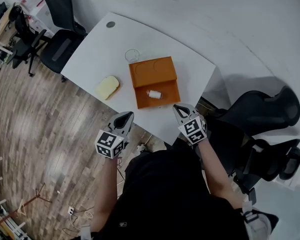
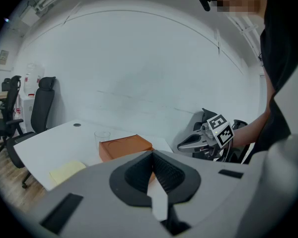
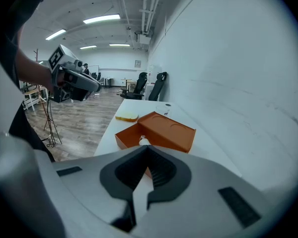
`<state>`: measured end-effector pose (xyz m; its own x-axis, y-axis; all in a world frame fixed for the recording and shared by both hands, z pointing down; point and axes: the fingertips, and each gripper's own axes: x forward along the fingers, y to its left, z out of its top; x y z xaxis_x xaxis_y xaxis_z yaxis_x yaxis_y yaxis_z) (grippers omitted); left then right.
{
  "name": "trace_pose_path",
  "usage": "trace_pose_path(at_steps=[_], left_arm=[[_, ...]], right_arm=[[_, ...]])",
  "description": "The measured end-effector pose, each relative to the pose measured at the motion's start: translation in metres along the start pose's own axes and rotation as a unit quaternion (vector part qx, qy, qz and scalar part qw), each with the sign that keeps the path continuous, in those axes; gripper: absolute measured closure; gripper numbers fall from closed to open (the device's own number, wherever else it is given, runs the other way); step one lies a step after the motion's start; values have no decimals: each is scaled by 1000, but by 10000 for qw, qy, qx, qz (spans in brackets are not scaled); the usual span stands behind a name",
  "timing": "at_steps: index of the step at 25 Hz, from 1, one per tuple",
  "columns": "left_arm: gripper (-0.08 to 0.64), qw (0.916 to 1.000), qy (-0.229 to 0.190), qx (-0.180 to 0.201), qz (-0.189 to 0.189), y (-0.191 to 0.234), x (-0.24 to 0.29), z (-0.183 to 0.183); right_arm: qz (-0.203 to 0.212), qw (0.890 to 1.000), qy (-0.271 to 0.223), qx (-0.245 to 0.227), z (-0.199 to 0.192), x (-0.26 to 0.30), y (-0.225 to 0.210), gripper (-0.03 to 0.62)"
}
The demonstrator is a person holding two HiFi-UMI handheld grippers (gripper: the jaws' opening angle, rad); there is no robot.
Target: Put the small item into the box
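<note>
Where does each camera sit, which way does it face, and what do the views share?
Head view: on the head, facing down at the table; torso, forearms, left gripper, right gripper.
Left gripper view: on that gripper, facing the wall; own shut fingers, right forearm.
Right gripper view: facing the office; own shut fingers, left arm.
Shared: orange box.

White worktop (image 1: 92,54) over wood floor (image 1: 35,119), black office chairs round it.
Clear glass (image 1: 132,55) upright mid-worktop, toward the far edge. Pale yellow block (image 1: 107,87) flat near the left edge, well apart from the glass; sponge or bread, cannot tell. Round grey grommet (image 1: 110,24) by the far left corner. One black chair (image 1: 64,41) just off that corner, more beyond it. Another black chair (image 1: 260,111) off the right end.
</note>
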<state>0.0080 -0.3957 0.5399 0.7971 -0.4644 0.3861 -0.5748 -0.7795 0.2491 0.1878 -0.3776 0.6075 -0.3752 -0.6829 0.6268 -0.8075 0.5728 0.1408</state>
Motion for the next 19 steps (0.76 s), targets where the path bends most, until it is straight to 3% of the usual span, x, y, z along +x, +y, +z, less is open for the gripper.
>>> trace_pose_path(at_steps=[19], left_arm=[[554,10000,42,-34,11,1,9,-3]], right_arm=[[49,9999,45,-110,1,4,-4,588]])
